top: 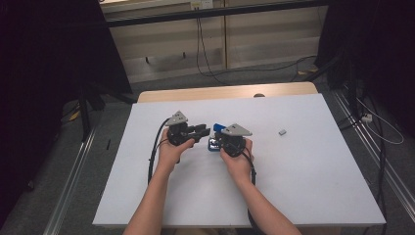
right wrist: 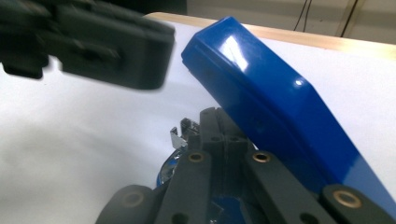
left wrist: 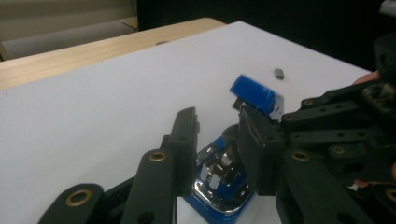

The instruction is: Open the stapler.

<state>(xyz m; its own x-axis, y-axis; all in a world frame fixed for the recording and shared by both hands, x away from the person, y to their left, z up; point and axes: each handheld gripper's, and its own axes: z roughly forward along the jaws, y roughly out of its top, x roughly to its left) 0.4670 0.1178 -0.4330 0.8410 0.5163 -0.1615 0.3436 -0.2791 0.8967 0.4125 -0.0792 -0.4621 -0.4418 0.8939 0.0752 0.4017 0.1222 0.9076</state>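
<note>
A blue stapler (top: 213, 145) lies on the white table (top: 293, 186) with its blue lid (left wrist: 254, 93) swung up and its chrome magazine (left wrist: 219, 175) bare. My right gripper (top: 219, 140) reaches in from the right and is shut on the stapler at its hinge end. In the right gripper view its jaws (right wrist: 215, 122) stand together under the lid (right wrist: 271, 98). My left gripper (top: 203, 130) comes in from the left. In the left gripper view its jaws (left wrist: 217, 128) stand on either side of the magazine, with a narrow gap left. The other gripper's jaw (right wrist: 107, 46) is blurred above.
A small grey block (top: 282, 131) lies on the table to the right of the hands, and it also lies beyond the lid (left wrist: 279, 73). A wooden strip (top: 225, 92) edges the table's far side. Cables run over the floor beyond.
</note>
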